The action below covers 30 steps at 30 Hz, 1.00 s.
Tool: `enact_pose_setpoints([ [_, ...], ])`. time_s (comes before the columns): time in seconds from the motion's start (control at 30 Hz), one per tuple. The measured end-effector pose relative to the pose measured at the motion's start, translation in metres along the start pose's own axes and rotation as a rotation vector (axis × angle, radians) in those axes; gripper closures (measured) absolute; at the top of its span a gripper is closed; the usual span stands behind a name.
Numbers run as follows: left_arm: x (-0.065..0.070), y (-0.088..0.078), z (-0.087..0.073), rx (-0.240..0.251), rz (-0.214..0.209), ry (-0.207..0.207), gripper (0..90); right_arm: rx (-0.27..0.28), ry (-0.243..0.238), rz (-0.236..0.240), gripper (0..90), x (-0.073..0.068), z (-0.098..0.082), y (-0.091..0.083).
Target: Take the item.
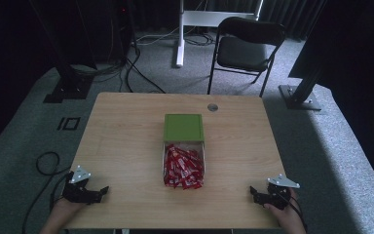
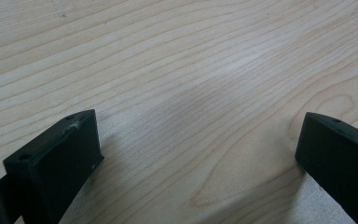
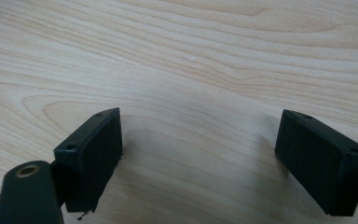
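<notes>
Red sachets (image 1: 183, 167) midway between tongs | left tongs (image 1: 102, 191) agape | right tongs (image 1: 253, 194) agape

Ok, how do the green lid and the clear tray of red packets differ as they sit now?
The green lid is solid in colour and lies farther from the person; the clear tray is see-through and lies nearer. The lid's top is bare, while the tray is heaped with red packets, some spilling past its near edge. Both sit mid-table, touching or overlapping, away from the left claw and right claw.
</notes>
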<state>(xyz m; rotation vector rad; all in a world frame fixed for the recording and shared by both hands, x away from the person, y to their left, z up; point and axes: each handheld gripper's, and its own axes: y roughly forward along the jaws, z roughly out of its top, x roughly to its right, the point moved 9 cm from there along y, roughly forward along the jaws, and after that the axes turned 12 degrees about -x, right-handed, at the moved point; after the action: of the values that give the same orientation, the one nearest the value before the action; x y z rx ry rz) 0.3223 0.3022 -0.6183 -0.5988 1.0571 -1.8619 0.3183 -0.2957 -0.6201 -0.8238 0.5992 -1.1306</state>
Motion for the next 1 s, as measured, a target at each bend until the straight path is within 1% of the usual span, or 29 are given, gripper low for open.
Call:
enact_pose_setpoints([
  [0.17, 0.000, 0.000, 0.000, 0.000, 0.000, 0.000, 0.7, -0.017, 0.006, -0.004, 14.6, -0.004, 0.001, 0.000],
  [0.2, 0.000, 0.000, 0.000, 0.000, 0.000, 0.000, 0.7, -0.014, 0.016, 0.002, 14.9, -0.004, 0.002, 0.000],
  [0.3, 0.000, 0.000, 0.000, 0.000, 0.000, 0.000, 0.7, -0.012, 0.010, -0.003, 15.0, -0.005, 0.004, -0.002],
  [0.43, 0.000, 0.000, 0.000, 0.000, 0.000, 0.000, 0.7, 0.002, 0.013, 0.006, 15.1, -0.006, 0.010, -0.007],
  [0.57, 0.000, 0.000, 0.000, 0.000, 0.000, 0.000, 0.7, 0.012, 0.010, 0.004, 16.5, -0.007, 0.016, -0.010],
  [0.63, 0.000, 0.000, 0.000, 0.000, 0.000, 0.000, 0.7, 0.018, 0.017, 0.008, 16.6, -0.008, 0.020, -0.012],
  [0.7, 0.000, 0.000, 0.000, 0.000, 0.000, 0.000, 0.7, 0.019, 0.004, 0.001, 16.6, -0.009, 0.023, -0.014],
  [0.77, 0.000, 0.000, 0.000, 0.000, 0.000, 0.000, 0.7, 0.029, 0.008, 0.013, 16.6, -0.011, 0.027, -0.016],
  [0.8, 0.000, 0.000, 0.000, 0.000, 0.000, 0.000, 0.7, 0.032, 0.002, 0.012, 16.6, -0.012, 0.028, -0.017],
  [0.87, 0.000, 0.000, 0.000, 0.000, 0.000, 0.000, 0.7, 0.038, 0.006, 0.018, 16.6, -0.014, 0.032, -0.018],
  [0.9, 0.000, 0.000, 0.000, 0.000, 0.000, 0.000, 0.7, 0.040, -0.001, 0.017, 16.6, -0.015, 0.033, -0.019],
  [0.93, 0.000, 0.000, 0.000, -0.001, 0.000, 0.000, 0.7, 0.048, 0.006, 0.020, 16.6, -0.016, 0.036, -0.021],
  [1.0, 0.000, 0.000, 0.000, 0.000, 0.000, 0.000, 0.7, 0.053, 0.005, 0.021, 16.6, -0.017, 0.040, -0.023],
])
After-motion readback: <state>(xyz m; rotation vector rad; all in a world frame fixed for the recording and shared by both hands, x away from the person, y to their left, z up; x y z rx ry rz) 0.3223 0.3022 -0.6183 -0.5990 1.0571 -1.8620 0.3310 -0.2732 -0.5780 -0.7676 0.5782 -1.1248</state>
